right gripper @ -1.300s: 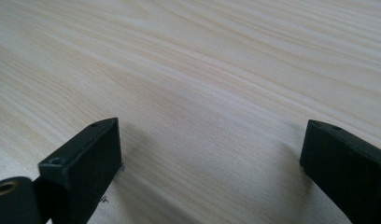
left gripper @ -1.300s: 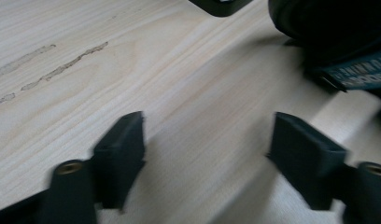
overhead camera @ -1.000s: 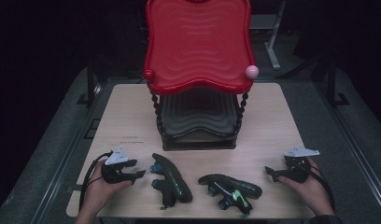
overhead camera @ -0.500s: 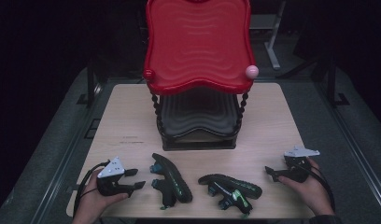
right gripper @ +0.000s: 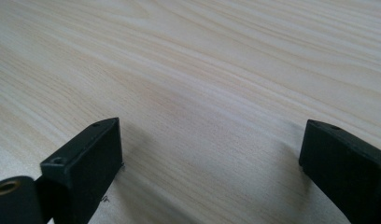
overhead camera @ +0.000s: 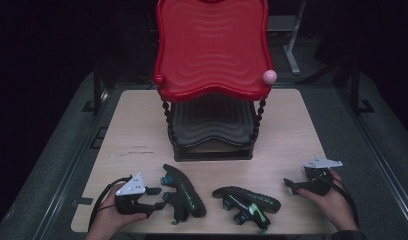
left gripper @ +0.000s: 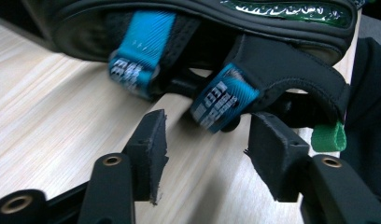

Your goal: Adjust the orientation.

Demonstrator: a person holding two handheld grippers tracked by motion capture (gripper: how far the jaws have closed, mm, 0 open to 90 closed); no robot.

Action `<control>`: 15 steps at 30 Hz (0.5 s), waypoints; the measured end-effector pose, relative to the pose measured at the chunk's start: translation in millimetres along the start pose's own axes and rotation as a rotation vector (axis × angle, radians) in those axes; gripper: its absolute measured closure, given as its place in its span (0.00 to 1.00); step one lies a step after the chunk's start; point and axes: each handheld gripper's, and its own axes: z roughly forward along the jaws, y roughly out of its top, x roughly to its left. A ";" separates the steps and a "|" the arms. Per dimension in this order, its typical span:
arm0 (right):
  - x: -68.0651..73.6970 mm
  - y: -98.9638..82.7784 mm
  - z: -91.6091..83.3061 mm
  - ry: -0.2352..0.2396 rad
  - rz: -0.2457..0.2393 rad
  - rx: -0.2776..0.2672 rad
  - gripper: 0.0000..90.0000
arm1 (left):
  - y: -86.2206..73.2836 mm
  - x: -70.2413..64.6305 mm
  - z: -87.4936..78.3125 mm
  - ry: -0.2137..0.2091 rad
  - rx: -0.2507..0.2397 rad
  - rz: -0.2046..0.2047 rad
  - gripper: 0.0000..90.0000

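At the lower left of the high view, the left gripper [overhead camera: 153,199] has slid rightward across the bench [overhead camera: 132,135] since a second ago, from a spot clearly apart from the left sandal [overhead camera: 183,192] to one where its jaws reach the sandal's near edge; the hand [overhead camera: 108,220] behind it has shifted with it; those jaws have just been closing, from fairly wide to about half open, and the left gripper view shows the two black pads standing either side of a blue-tabbed strap [left gripper: 224,97] under the sandal's sole, not yet pressing on it; a second blue strap [left gripper: 139,51] sits further toward the upper left of that frame, and a green pull loop [left gripper: 329,137] hangs at the right edge.

Toward the lower right of the high view, the right gripper [overhead camera: 290,185] has stayed where it was, resting on the bench with its jaws wide and nothing but bare wood between them; the right sandal [overhead camera: 248,201] lies untouched at the lower centre, its place unchanged; behind both stands the two-tier rack, its red upper shelf [overhead camera: 212,50] and dark lower shelf [overhead camera: 212,125] both empty.

I judge the approach to the left sandal nearly done; a little more closing on the strap should give a hold; both sandals have yet to leave the bench.
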 end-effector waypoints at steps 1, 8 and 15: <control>0.0 0.0 0.0 0.000 0.000 0.000 0.06 | 0.3 -0.1 2.2 -0.010 0.002 0.000 0.53; 0.0 0.0 0.0 0.000 0.000 0.000 0.06 | 3.8 1.4 14.8 -0.055 0.007 0.028 0.61; 0.1 0.0 0.1 0.001 0.000 -0.002 0.06 | 8.2 2.4 14.7 -0.042 -0.007 0.045 0.75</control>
